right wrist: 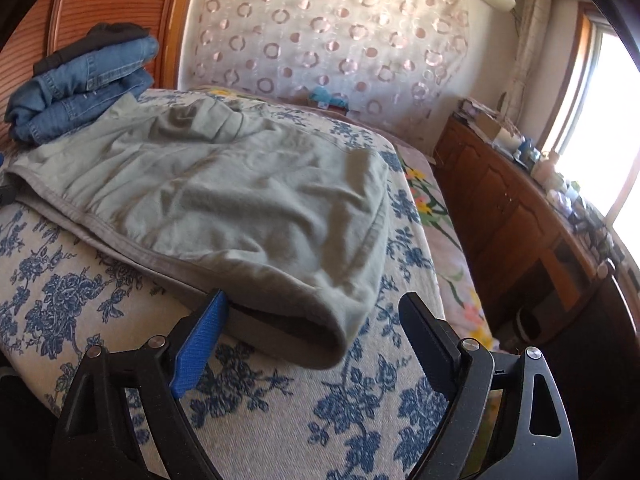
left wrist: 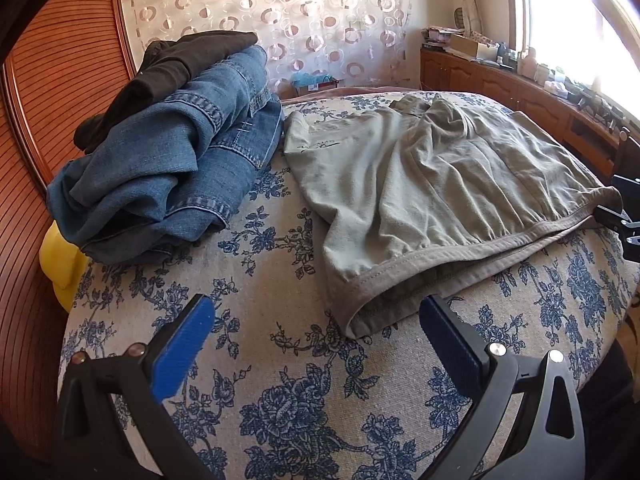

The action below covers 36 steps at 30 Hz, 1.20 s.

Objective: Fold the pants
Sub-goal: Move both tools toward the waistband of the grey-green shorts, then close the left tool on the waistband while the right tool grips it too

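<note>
Grey-green pants lie folded over and wrinkled on the floral bed cover. My left gripper is open just in front of their near hemmed corner, its right finger close to the cloth edge. In the right wrist view the same pants spread away from me. My right gripper is open, with the rounded near corner of the pants between its fingers. The blue pad of the left finger lies against the cloth edge, the other finger stands clear of it. Part of the right gripper shows at the pants' far right end.
A pile of blue jeans topped by a black garment sits at the bed's left, next to the wooden headboard. A yellow object pokes out beneath it. A cluttered wooden cabinet runs along the window side.
</note>
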Available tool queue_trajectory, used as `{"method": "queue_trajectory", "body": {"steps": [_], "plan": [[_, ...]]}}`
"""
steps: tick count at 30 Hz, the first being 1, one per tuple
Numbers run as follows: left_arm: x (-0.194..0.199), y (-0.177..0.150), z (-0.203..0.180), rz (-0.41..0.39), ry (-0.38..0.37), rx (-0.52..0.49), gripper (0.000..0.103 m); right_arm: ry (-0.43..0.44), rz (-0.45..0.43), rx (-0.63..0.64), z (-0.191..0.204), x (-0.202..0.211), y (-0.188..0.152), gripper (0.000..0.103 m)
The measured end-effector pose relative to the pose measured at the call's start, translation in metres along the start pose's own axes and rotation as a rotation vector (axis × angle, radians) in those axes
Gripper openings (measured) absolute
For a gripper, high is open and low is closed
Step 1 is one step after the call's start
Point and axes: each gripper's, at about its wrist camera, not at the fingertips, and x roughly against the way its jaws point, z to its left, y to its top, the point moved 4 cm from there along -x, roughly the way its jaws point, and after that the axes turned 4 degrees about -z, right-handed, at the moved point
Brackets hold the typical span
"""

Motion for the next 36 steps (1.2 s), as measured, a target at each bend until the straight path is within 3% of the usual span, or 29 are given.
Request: {"method": "queue_trajectory", "body": {"steps": [14, 25, 27, 30, 31, 33, 34, 36], "plan": [[-0.001, 0.003, 0.004, -0.002, -0.004, 0.003, 0.103, -0.034, 0.056, 0.058, -0.023, 0.002, -0.008, 0.089], [-0.004, 0.003, 0.004, 0.005, 0.000, 0.004, 0.103, -0.037, 0.015, 0.193, 0.016, -0.010, 0.014, 0.087], [-0.005, 0.003, 0.003, 0.005, 0.000, 0.002, 0.103, -0.024, -0.001, 0.208, 0.024, -0.011, 0.017, 0.081], [-0.006, 0.004, 0.003, 0.006, -0.004, 0.006, 0.103, 0.006, -0.012, 0.208, 0.028, -0.010, 0.019, 0.058], [-0.007, 0.004, 0.003, 0.007, -0.003, 0.006, 0.103, 0.015, -0.026, 0.204, 0.028, -0.008, 0.020, 0.043], [-0.008, 0.005, 0.004, 0.007, -0.002, 0.008, 0.103, 0.030, -0.050, 0.183, 0.025, -0.001, 0.021, 0.032], [-0.008, 0.004, 0.004, 0.007, -0.002, 0.009, 0.103, 0.049, -0.060, 0.167, 0.024, 0.003, 0.023, 0.016], [-0.009, 0.004, 0.004, 0.007, -0.002, 0.011, 0.103, 0.073, -0.074, 0.133, 0.020, 0.011, 0.026, 0.010]]}}
